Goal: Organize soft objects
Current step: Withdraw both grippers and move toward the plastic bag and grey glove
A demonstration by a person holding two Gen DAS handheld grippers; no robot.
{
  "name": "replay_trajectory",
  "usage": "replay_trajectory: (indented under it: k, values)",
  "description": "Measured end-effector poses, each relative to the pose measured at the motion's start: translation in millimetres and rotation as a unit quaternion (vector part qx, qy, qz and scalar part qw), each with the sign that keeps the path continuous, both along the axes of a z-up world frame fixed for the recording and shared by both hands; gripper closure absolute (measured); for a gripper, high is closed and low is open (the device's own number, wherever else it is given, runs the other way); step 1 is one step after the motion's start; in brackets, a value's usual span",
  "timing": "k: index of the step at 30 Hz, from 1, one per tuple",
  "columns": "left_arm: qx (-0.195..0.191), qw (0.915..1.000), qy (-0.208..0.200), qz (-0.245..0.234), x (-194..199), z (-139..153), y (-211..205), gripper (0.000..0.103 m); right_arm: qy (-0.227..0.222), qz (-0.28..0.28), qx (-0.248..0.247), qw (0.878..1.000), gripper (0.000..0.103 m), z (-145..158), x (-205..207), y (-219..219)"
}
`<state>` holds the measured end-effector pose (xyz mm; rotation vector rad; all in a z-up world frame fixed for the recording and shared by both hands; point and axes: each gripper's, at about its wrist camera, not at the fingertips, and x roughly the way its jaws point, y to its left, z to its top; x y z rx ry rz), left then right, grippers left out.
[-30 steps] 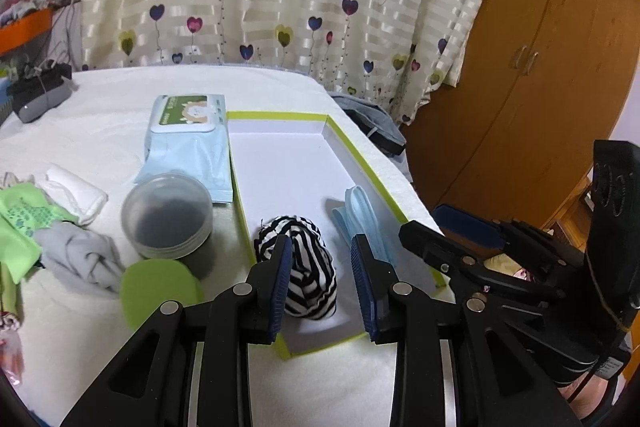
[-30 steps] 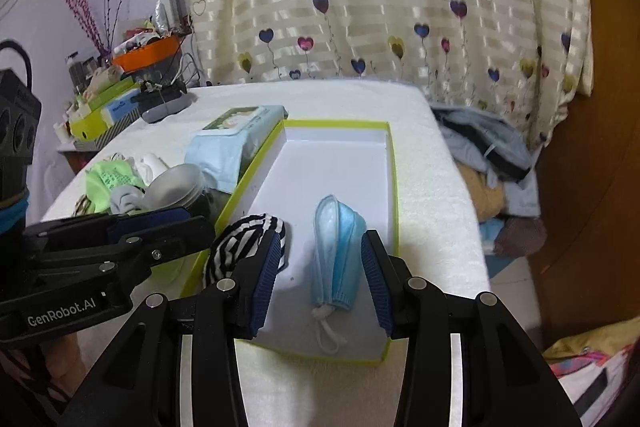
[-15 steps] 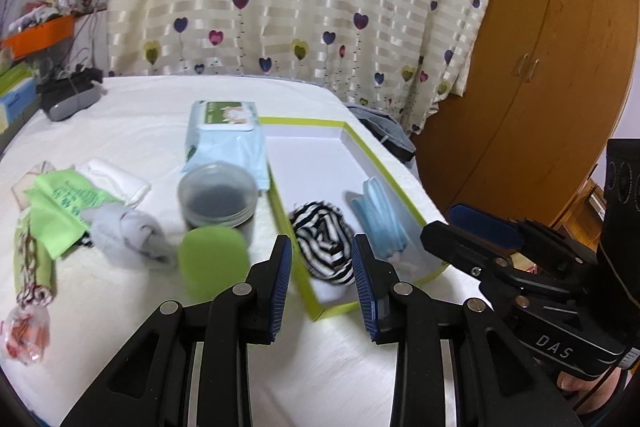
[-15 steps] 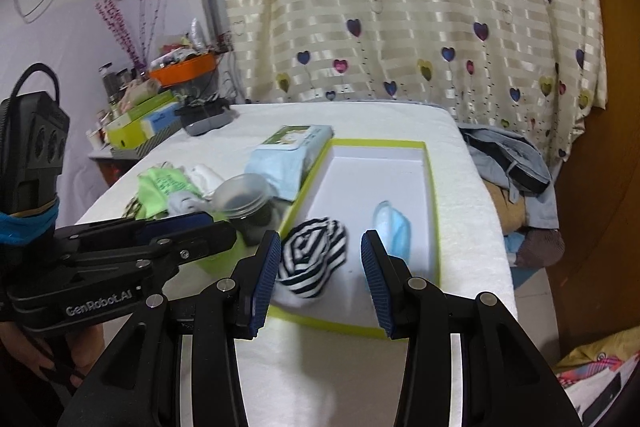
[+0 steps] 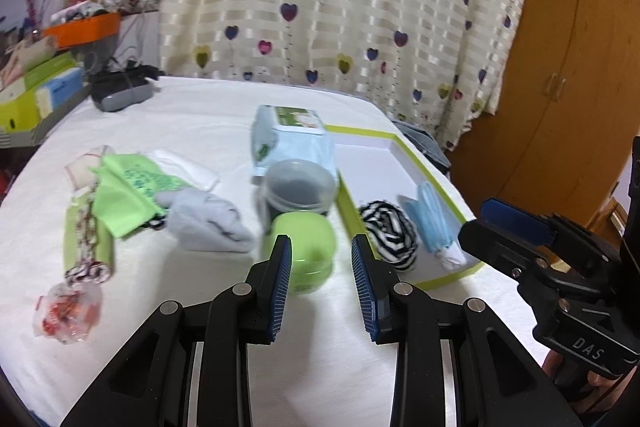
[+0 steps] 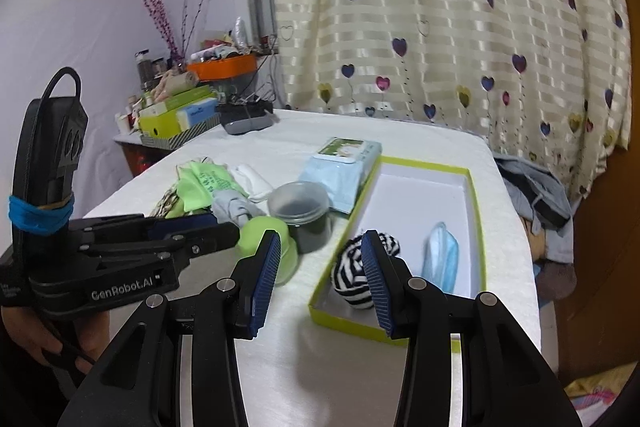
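Both grippers hover empty over the white-covered table (image 5: 208, 115), the left gripper (image 5: 320, 275) and right gripper (image 6: 318, 281) each with jaws apart and nothing between them. Just ahead of the left one stands a green cup (image 5: 304, 247), with a lidded jar (image 5: 300, 187) behind it. To its right, a striped sock ball (image 5: 390, 231) and a blue face mask (image 5: 432, 223) already lie in the green-edged box (image 5: 400, 141). Farther left, a grey sock (image 5: 208, 223), a green pouch (image 5: 128, 195) and a white cloth (image 5: 184, 167) appear still to be sorted; a wipes pack (image 5: 296, 135) sits beyond.
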<state>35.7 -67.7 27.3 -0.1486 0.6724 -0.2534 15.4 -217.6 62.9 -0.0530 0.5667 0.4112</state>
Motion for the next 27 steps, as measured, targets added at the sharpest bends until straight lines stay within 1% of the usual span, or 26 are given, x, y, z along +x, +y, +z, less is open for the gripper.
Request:
replay_trajectory:
  k: [11, 20, 23, 27]
  values:
    - [0.006, 0.9992, 0.000, 0.038, -9, -8, 30, 0.073, 0.019, 0.057, -0.012, 0.998, 0.059, -8, -4, 35]
    - [0.002, 0.9987, 0.013, 0.050, -13, -18, 45, 0.073, 0.044, 0.083, -0.011, 0.996, 0.059, -16, -4, 52]
    - [0.001, 0.9978, 0.023, 0.062, -11, -22, 54, 0.072, 0.048, 0.088, -0.014, 0.995, 0.059, -19, -2, 58]
    - [-0.003, 0.9967, 0.024, 0.078, -13, -24, 68, 0.072, 0.050, 0.097, -0.018, 0.994, 0.060, -19, 2, 67]
